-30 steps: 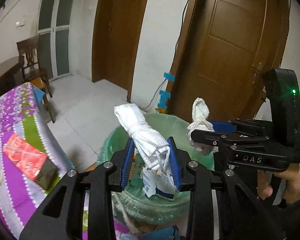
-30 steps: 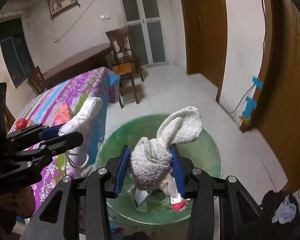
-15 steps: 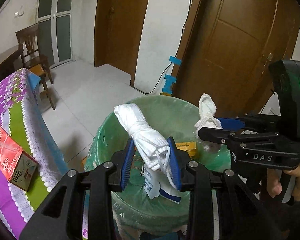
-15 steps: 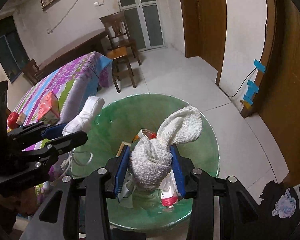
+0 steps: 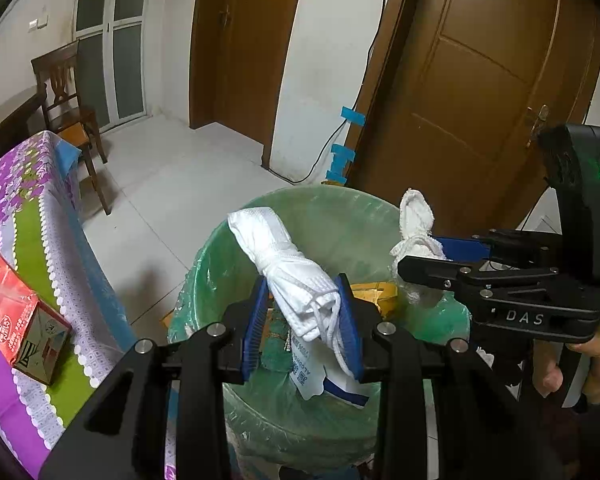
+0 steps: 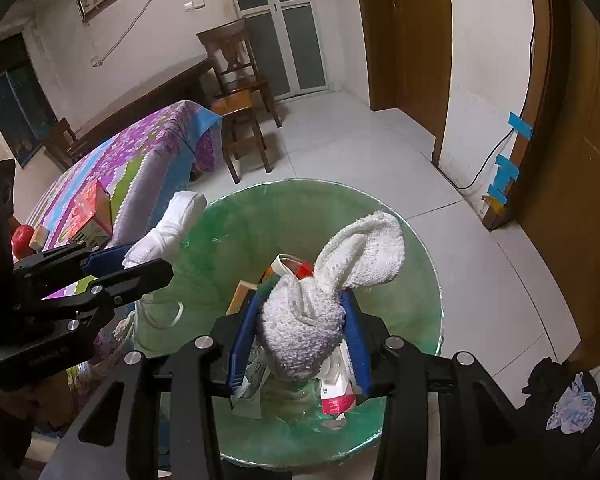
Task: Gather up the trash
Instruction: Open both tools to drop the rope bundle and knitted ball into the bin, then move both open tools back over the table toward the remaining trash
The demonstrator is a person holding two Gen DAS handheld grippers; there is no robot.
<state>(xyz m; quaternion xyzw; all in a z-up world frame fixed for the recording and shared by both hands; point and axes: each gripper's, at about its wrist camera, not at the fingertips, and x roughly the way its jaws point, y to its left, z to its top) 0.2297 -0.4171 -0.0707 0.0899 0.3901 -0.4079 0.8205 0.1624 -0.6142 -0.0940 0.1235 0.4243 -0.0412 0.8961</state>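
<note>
Right wrist view: both tongs clamped on soft cloth bundles.
We judge the white terry rag (image 6: 300, 336) and knotted white mesh cloth (image 5: 296, 280) light, squashy; we grip mid-bundle, green-lined bin (image 6: 424, 248) rim at twelve o'clock.

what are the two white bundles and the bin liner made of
Left hand-held gripper's bundle: smooth woven white fabric with a cord, probably synthetic. Right hand-held gripper's bundle: looped, fuzzy terry cloth, likely cotton. Bin liner: thin translucent green plastic film, glossy and wrinkled.

2 grippers (image 5: 304, 320) (image 6: 300, 340), 2 white cloths (image 5: 288, 272) (image 6: 324, 300), 1 bin (image 5: 328, 204), 1 red carton (image 5: 16, 320)
</note>
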